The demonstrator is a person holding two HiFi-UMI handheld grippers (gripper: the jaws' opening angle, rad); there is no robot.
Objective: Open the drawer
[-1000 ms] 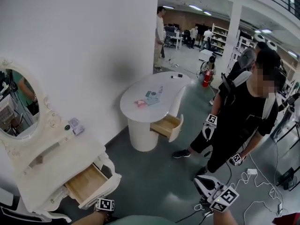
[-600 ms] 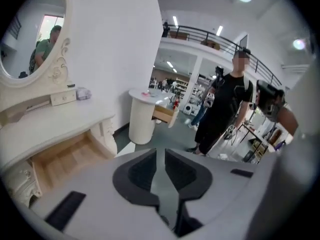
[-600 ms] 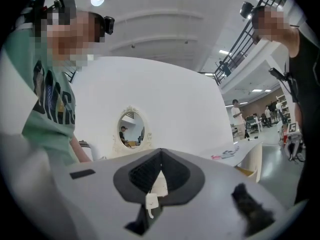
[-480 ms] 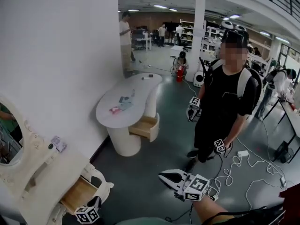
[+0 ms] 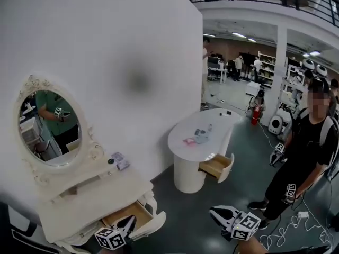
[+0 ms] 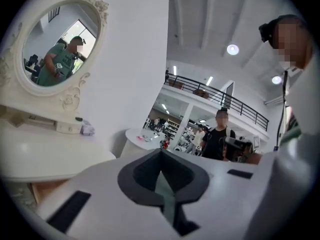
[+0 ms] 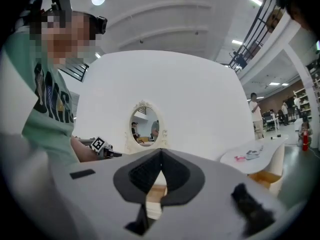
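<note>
The drawer (image 5: 126, 215) sticks out from under the front edge of the dressing table (image 5: 79, 205), below the oval mirror (image 5: 48, 127). I can see the bare wood inside it, so to me it looks open already.

The left gripper (image 5: 126, 227) is right next to the drawer's white front, down by the table's front edge. Its jaws have just been closing. Now they sit together and there is nothing between them. It is not holding the drawer.

The right gripper (image 5: 214, 213) is out over the floor, well apart from the dressing table. Its tips point back toward the table. Its jaws look pressed together too, and it holds nothing.

The drawer is long from back to front. It runs straight out from the table toward the open floor. To open it more, you would pull along that line, away from the wall.

The left gripper is much closer, so I think it should do the pulling. But it points nearly level, out over the tabletop. The drawer lies lower than that and a little to its left. The gripper would have to dip down and open its jaws first.

Farther along the wall, a round table (image 5: 183, 136) has its own little drawer (image 5: 217, 166) pulled out too.
</note>
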